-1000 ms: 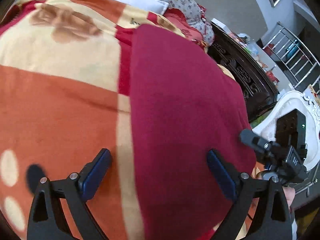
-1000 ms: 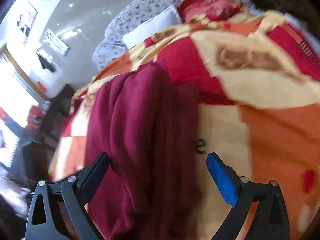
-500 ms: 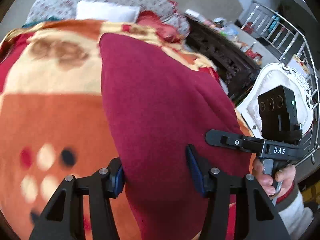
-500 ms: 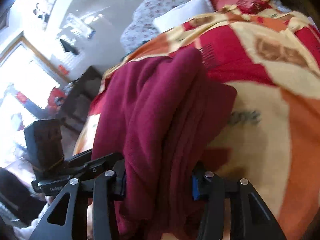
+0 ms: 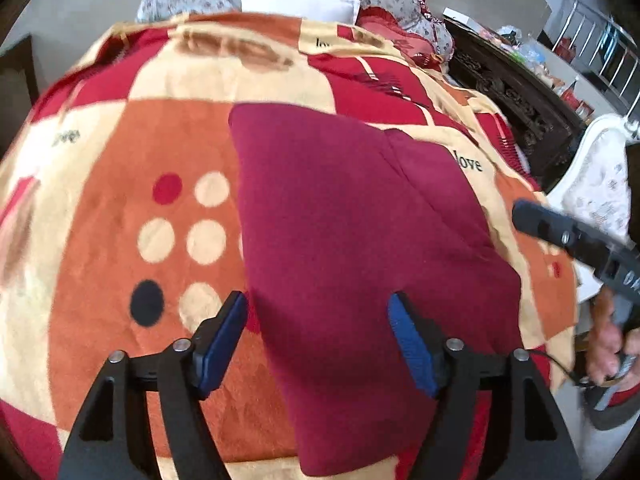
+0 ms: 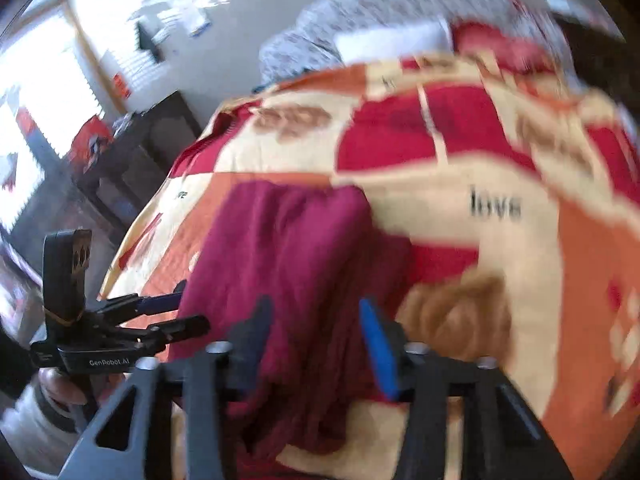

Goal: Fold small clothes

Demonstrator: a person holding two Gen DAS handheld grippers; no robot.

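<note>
A dark red garment (image 5: 352,240) lies folded on the patterned blanket (image 5: 120,208) of a bed; it also shows in the right wrist view (image 6: 296,264). My left gripper (image 5: 316,340) is open, its blue-padded fingers spread either side of the garment's near left edge, above the cloth. My right gripper (image 6: 316,340) is open over the garment's near end, the cloth between its fingers but not pinched. The right gripper shows at the right edge of the left wrist view (image 5: 580,240), and the left gripper shows at the left of the right wrist view (image 6: 160,312).
Pillows (image 5: 296,2) lie at the head of the bed. A dark carved wooden cabinet (image 5: 516,96) and a white chair (image 5: 600,184) stand at the right of the bed. A dark table (image 6: 140,152) stands by a bright window at the left.
Both grippers have opened from a narrower, pinching stance and drawn back and up from the garment, which now lies flatter and further away on the blanket.
</note>
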